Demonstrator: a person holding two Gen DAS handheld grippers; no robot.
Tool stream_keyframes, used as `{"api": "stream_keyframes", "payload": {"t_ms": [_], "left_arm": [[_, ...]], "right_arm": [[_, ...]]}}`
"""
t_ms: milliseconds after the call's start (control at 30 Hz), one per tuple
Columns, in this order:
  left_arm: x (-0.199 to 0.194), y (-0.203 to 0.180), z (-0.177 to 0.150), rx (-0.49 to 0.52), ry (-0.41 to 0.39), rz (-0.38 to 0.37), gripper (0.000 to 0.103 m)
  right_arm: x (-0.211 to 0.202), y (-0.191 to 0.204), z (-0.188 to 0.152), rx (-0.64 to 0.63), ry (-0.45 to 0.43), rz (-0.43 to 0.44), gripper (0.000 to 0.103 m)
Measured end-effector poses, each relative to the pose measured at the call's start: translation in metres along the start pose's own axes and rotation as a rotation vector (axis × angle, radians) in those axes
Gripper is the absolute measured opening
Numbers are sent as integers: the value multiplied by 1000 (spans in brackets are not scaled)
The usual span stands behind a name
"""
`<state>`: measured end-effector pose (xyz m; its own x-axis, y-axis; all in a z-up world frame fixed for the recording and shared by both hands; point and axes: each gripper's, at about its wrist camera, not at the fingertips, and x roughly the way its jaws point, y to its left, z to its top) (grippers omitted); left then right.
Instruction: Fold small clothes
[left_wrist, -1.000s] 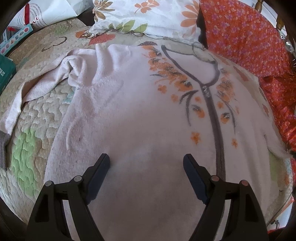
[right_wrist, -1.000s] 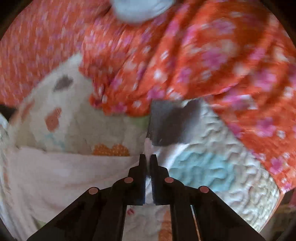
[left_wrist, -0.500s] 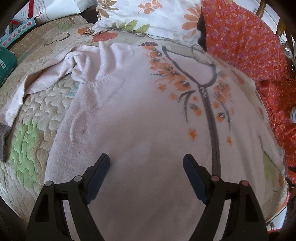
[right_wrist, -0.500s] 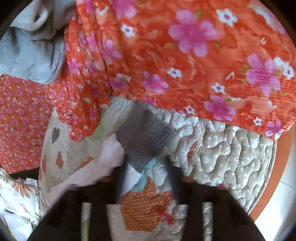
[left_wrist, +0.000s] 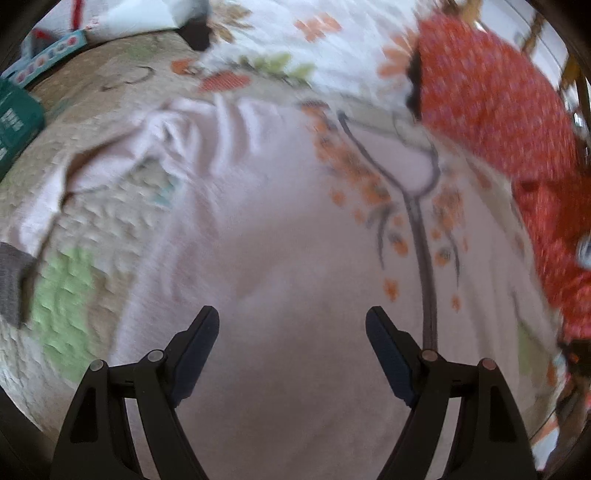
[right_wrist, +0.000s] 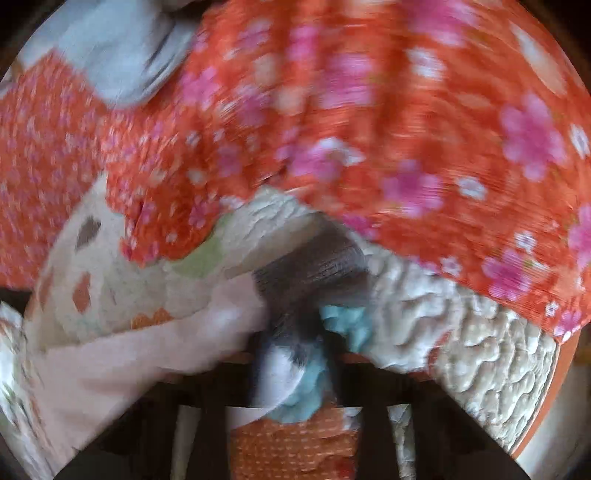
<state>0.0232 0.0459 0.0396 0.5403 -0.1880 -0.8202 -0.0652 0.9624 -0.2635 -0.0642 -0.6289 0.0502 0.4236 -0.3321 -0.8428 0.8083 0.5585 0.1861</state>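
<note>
Between the closing fingers of the right tool (right_wrist: 295, 354) sits the end of the sweater's sleeve (right_wrist: 155, 354), just behind its grey ribbed cuff (right_wrist: 314, 266); blur hides whether the pads already press the cloth. Beyond the cuff lies the quilted bed cover (right_wrist: 461, 332), and farther still from the cuff an orange flowered cloth (right_wrist: 406, 110) is heaped. The left tool (left_wrist: 291, 332) hangs wide open above the body of the pale pink sweater (left_wrist: 277, 240), with nothing between its fingers. That sweater is spread front-up on the bed, its grey zip line (left_wrist: 424, 258) running away from the tool; its other sleeve (left_wrist: 55, 199) trails off to the far side from the zip.

The knit looks soft, light and limp, likely to sag and bunch rather than hold a crease. I judge the cuff end the best hold for the sleeve, since the ribbing is firmer, and the shoulder or hem edge best for the body.
</note>
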Motion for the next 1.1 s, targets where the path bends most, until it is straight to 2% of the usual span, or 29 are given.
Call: {"api": "stream_keyframes", "payload": {"t_ms": [133, 200, 300, 400, 467, 600, 800, 867, 1000, 1100], "left_arm": [[-30, 31, 31, -84, -91, 26, 81], [-45, 45, 48, -116, -132, 32, 81], [-68, 62, 70, -145, -212, 77, 81], [-88, 86, 84, -194, -273, 92, 84], [-95, 105, 88, -248, -295, 87, 86], [-99, 139, 91, -287, -294, 131, 86], [-109, 189, 84, -410, -277, 134, 86], [-112, 203, 81, -444, -273, 111, 86], [-114, 217, 76, -475, -265, 119, 86], [-115, 222, 75, -482, -261, 113, 86]], "right_arm": [[-29, 38, -6, -20, -48, 103, 11], [-51, 69, -13, -70, -69, 200, 11], [-76, 121, -30, -183, -79, 292, 11], [-103, 189, -52, -305, -66, 395, 11], [-112, 225, -70, -341, -37, 462, 11], [-129, 319, -123, -474, 38, 563, 11], [-129, 429, -225, -664, 149, 621, 11], [-126, 452, -252, -706, 183, 636, 11], [-122, 497, -317, -826, 233, 640, 11], [-118, 520, -355, -903, 234, 611, 11]]}}
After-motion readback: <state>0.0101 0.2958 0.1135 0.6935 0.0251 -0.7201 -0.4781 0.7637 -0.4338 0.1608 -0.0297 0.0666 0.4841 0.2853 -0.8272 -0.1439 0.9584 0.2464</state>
